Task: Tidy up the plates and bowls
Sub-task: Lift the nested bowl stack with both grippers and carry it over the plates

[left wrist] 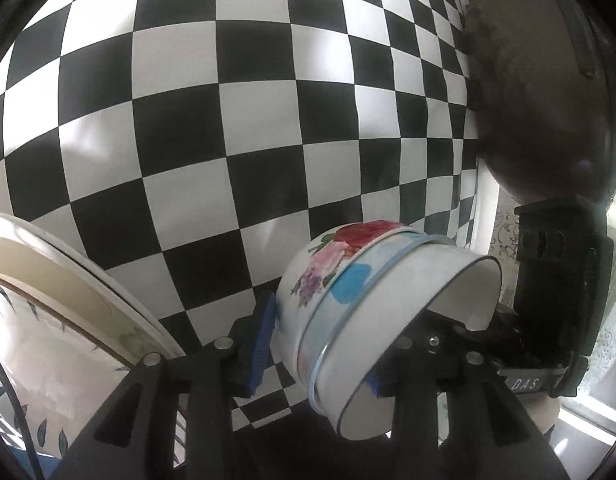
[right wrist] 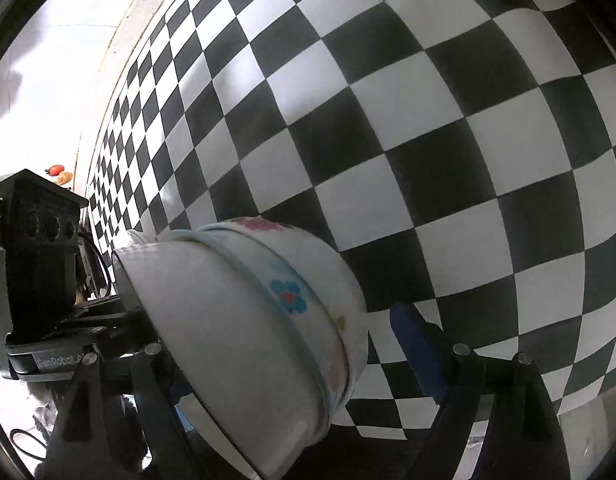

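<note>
A stack of nested white bowls (left wrist: 348, 300) with flower patterns lies tilted on its side above the checkered cloth. My left gripper (left wrist: 316, 348) has its blue pads on either side of the stack, one against the bowl base and one at the rim wall. The same stack shows in the right wrist view (right wrist: 268, 320). My right gripper (right wrist: 304, 364) spans it too, the left finger hidden behind the bowls, the right blue pad (right wrist: 420, 352) standing a little off the bowl base. A stack of plates (left wrist: 68, 300) sits at the lower left of the left wrist view.
The black-and-white checkered tablecloth (left wrist: 228, 120) fills both views. The other gripper's body (left wrist: 556, 288) is close at the right, with a hand (left wrist: 540, 100) above it. In the right view the left gripper's body (right wrist: 36, 264) is at the left. Small red and orange items (right wrist: 58, 174) lie beyond the table edge.
</note>
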### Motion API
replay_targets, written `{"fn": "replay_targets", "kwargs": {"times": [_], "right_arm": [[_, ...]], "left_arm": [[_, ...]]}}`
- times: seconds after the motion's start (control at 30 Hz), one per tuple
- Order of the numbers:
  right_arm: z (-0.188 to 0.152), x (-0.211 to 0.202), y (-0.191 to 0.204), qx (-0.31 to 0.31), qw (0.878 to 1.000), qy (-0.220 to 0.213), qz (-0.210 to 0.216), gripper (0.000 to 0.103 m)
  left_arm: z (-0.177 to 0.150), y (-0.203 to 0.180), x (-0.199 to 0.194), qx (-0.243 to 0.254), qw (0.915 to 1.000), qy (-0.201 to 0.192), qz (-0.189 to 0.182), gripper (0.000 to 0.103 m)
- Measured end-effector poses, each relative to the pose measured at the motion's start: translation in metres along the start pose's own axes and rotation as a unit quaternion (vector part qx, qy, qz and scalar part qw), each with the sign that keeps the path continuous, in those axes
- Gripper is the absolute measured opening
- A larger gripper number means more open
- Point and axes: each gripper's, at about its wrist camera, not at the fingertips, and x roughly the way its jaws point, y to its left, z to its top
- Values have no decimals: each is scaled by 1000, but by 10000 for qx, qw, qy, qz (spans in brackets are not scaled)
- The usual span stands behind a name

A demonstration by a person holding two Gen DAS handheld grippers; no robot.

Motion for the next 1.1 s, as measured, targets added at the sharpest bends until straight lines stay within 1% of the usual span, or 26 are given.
{"fn": "replay_targets", "kwargs": {"times": [0.03, 0.07, 0.1, 0.17, 0.3, 0.43, 0.6, 0.73, 0.83, 0.97, 1.1], "right_arm": [[0, -3, -1, 5, 10000, 13, 45, 75], [-1, -3, 1, -79, 9999, 16, -148, 67], [-2, -5, 1, -122, 9998, -4, -183, 68], [-3, -5, 3, -134, 9997, -56, -191, 68], [-5, 0, 9, -120, 9997, -112, -179, 67], [-9, 5, 5, -15, 10000, -4, 19, 64], [-13, 10, 3, 65, 9999, 41, 141, 63], [-15, 9, -1, 148, 9995, 46, 272, 62], [-14, 2, 1, 81, 9996, -3, 258, 60], [-11, -7, 12, -97, 9998, -132, 127, 58], [-9, -11, 19, -142, 9997, -127, 136, 58]], "left_arm": [[-1, -2, 0, 12, 10000, -20, 23, 34], [-3, -4, 0, 57, 9999, -37, 84, 33], [-4, -7, -1, 128, 9997, -76, 176, 32], [-7, -9, -2, 151, 9995, -105, 246, 32], [-10, -9, -6, 101, 9995, -228, 179, 32], [-14, -9, -9, 95, 9989, -371, 279, 32], [-18, -10, -9, 92, 9985, -399, 371, 32], [-20, -10, -15, 81, 9982, -460, 364, 32], [-21, -12, -18, 79, 9980, -510, 366, 32], [-22, -12, -21, 46, 9975, -606, 350, 32], [-23, -10, -27, -12, 9970, -704, 324, 32]]}}
